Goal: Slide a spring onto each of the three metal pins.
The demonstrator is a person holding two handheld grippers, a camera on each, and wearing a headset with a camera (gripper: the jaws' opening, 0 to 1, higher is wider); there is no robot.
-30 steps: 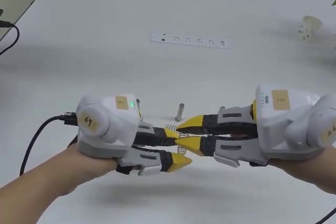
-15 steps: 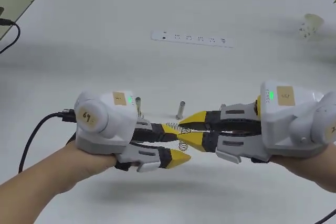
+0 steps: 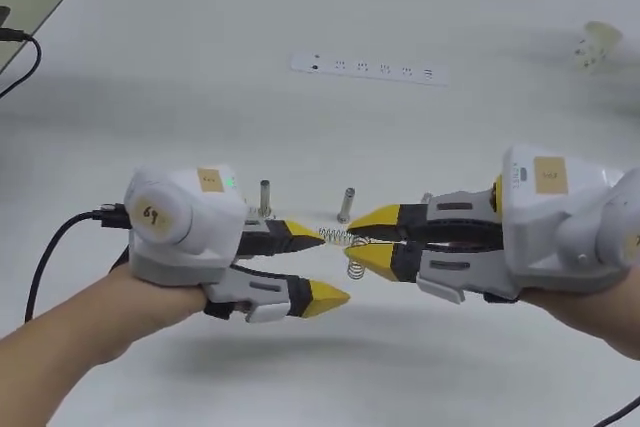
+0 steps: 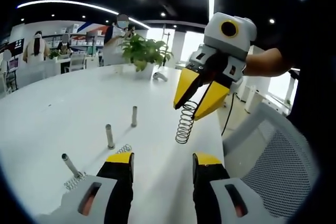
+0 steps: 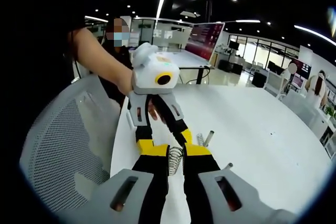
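Head view: holds a gripper in each hand over a white table (image 3: 200,47), tips facing each other. Presses the right gripper (image 3: 350,239) shut on a spring (image 3: 355,269), with the coil jutting out below the yellow tips. Spreads the left gripper (image 3: 335,267) wide, its tips just beside that coil. Beyond the tips, upright in a row: left pin (image 3: 264,197), middle pin (image 3: 346,205) and right pin (image 3: 427,197), the last partly hidden behind the right gripper. Lying near the middle pin, a second spring (image 3: 335,237). Farther back, a power strip (image 3: 365,69) and a cup (image 3: 598,42); at the left, a cable (image 3: 50,247). Left gripper view: shows the left gripper (image 4: 164,158) with jaws well apart and nothing between them. Opposite, the right gripper (image 4: 188,109), pinching the top of the spring (image 4: 184,125), which hangs clear of the table. On the table, left pin (image 4: 70,164) nearest with a third spring (image 4: 73,182) at its base, then middle pin (image 4: 109,136) with the second spring (image 4: 124,149) beside it, then right pin (image 4: 134,116), bare. Right gripper view: shows the right gripper (image 5: 175,149) clamping the spring (image 5: 175,162) between its tips, with the left gripper (image 5: 164,136) spread just beyond. To the right, middle pin (image 5: 209,138) with the second spring (image 5: 200,139) beside it, and right pin (image 5: 227,167) nearer.
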